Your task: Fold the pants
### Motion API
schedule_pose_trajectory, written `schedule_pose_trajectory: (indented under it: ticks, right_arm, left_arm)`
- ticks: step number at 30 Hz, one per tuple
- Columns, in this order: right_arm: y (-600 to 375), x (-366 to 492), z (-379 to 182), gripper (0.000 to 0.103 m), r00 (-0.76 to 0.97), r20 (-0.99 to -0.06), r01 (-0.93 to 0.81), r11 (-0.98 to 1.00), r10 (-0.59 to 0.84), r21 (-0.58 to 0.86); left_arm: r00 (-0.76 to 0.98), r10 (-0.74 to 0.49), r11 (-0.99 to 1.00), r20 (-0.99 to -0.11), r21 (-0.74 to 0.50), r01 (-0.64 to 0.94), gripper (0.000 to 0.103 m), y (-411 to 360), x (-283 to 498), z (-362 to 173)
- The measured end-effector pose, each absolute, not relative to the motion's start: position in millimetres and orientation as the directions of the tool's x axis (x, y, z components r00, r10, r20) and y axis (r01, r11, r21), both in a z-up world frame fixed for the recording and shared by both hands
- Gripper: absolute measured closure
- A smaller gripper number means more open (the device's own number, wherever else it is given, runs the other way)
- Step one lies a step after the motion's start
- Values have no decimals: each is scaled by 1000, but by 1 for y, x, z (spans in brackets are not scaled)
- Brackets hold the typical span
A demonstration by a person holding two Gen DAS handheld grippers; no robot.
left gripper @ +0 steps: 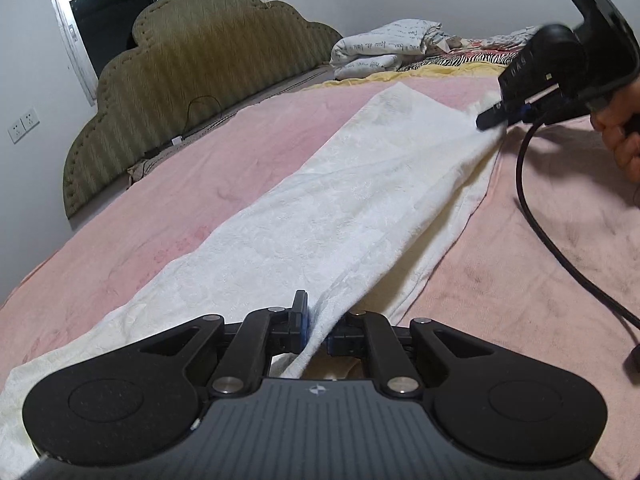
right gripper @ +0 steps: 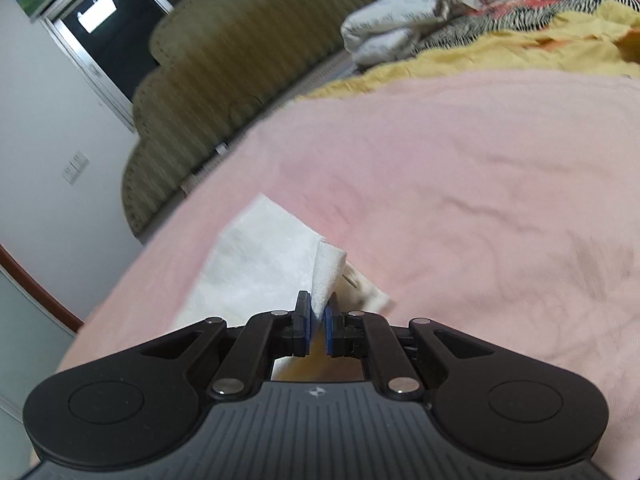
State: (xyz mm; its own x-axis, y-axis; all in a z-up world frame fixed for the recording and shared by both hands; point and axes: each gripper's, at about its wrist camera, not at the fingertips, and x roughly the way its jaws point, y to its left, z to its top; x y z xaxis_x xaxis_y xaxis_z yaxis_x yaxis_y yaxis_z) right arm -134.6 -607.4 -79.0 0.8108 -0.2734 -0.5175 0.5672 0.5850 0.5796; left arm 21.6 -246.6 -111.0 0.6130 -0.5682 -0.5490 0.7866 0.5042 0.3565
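White pants [left gripper: 320, 216] lie stretched along the pink bed cover [left gripper: 240, 152], one leg layer lifted as a ridge. My left gripper [left gripper: 318, 328] is shut on the near end of the pants. My right gripper [left gripper: 494, 116] shows at the upper right, shut on the far end, held by a hand [left gripper: 620, 140]. In the right wrist view, my right gripper [right gripper: 319, 320] pinches a raised white corner of the pants [right gripper: 264, 264] above the pink cover [right gripper: 440, 200].
An olive padded headboard [left gripper: 192, 80] stands at the left by a dark window [left gripper: 108, 4]. Folded bedding [left gripper: 384, 48] and a yellow blanket [right gripper: 500, 52] lie at the far end. A black cable [left gripper: 536, 216] trails over the cover on the right.
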Motion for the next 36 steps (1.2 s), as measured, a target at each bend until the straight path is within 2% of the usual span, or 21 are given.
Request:
schedule_pose_trajectory:
  ticks: [3,6,7,9,10,12,14,19,22,24,26,29,31,34,36]
  right_arm:
    - [-610,-136,-78,96,815,-525,553,600,-246,578]
    - [-615,-140,-72,89,808,-541,565,570,-235,596]
    - [-616,-145,-68,84,800,-539,582,561,-264,589]
    - [-606,-153,-56,83,738,-526,670,549,-422,499]
    - [-597,-154,-47,83,711,-496,700,566,-498,436]
    - [-576,-147,-29,83,743,-412,663,663,-528,347]
    - [-553,-123,-15,83,811,-394,554,783,-431,282]
    - [-475,-31,-9,83,860,-508,154,973,-46,173]
    - [-427,12,-8,83,843,-538,13,999,6,33]
    - [-407,34,-8,83,829,-557,-59,998,44,-9]
    - [-395,53,-13,83,789,-610,-106,994,78,-10]
    - [-385,54,-25,83,729,-677,-170,985,101,-37]
    - [-389,47,-35,83,686,-719,-199,980,115,-33]
    - [-404,51,-46,83,673,-728,-166,986,131,24]
    - [-412,61,-44,83,694,-709,-122,991,125,55]
  left_arm:
    - [611,-565,513,-554,345,786,78,-244,24,-109]
    - [624,-555,523,-549,353,776,71,-242,25,-106]
    - [618,-557,524,-554,342,780,71,-241,25,-104]
    - [588,-578,523,-566,295,799,65,-235,25,-97]
    - [567,-593,522,-571,264,811,62,-231,26,-93]
    - [538,-614,537,-578,193,821,56,-219,30,-83]
    - [523,-624,563,-580,130,816,54,-206,38,-73]
    - [565,-576,668,-591,57,742,50,-169,69,-53]
    - [581,-552,716,-598,17,698,48,-147,92,-37]
    - [613,-524,753,-591,17,658,49,-135,108,-27]
    - [628,-488,775,-607,30,631,50,-130,121,-20]
    - [582,-534,743,-614,-13,669,49,-122,128,-17]
    - [560,-532,717,-635,14,697,48,-130,131,-23]
    - [545,-486,697,-683,73,713,48,-153,145,-46]
    - [583,-391,726,-712,151,671,49,-171,163,-66]
